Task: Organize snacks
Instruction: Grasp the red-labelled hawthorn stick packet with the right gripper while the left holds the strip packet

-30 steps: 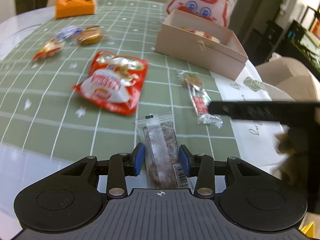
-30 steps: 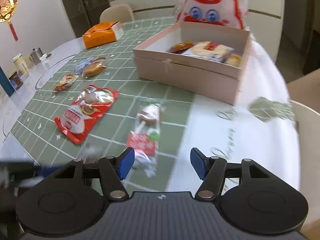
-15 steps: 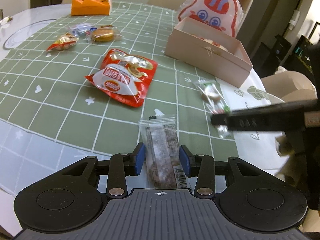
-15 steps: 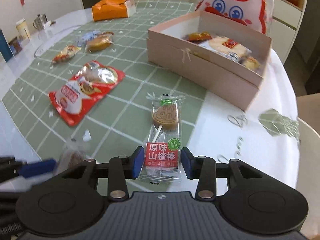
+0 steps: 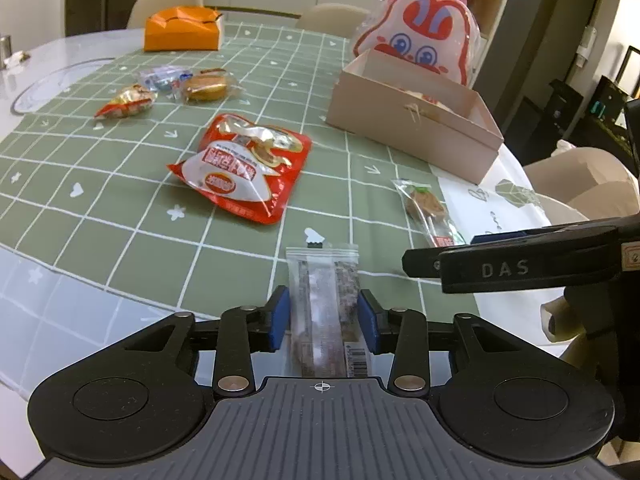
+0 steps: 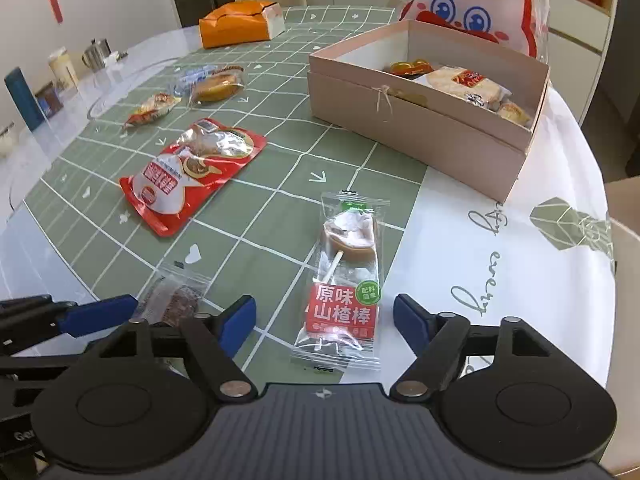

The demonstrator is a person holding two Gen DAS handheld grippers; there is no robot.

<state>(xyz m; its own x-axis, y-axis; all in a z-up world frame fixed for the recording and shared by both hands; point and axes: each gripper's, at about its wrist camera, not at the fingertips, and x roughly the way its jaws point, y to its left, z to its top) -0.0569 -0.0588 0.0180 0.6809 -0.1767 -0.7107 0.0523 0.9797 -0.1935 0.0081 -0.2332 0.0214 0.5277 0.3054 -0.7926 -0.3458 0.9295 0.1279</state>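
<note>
A clear packet with a brown snack (image 5: 320, 296) lies at the near edge of the green checked cloth, between the blue pads of my left gripper (image 5: 323, 316). Its jaws are closing and the pads touch the packet's long edges. A lollipop packet with a red label (image 6: 344, 276) lies flat between the fingers of my right gripper (image 6: 324, 316). Those jaws are opening and stand well clear of the wrapper on both sides. The open pink box (image 6: 420, 140) holds several snacks at the far right. The brown packet (image 6: 176, 300) also shows in the right wrist view.
A red snack bag (image 5: 244, 168) lies mid-cloth. Small wrapped snacks (image 5: 124, 102) and a wrapped bun (image 5: 208, 88) lie farther left. An orange box (image 5: 182, 30) sits at the back, and a rabbit-face bag (image 5: 420, 32) stands behind the pink box. Cups and a blue bottle (image 6: 24, 98) stand at the far left.
The right jaws, narrowed around the lollipop packet half a second ago, have spread wide off it. The left jaws have drawn in onto the brown packet. Both hands stayed nearly in place.
</note>
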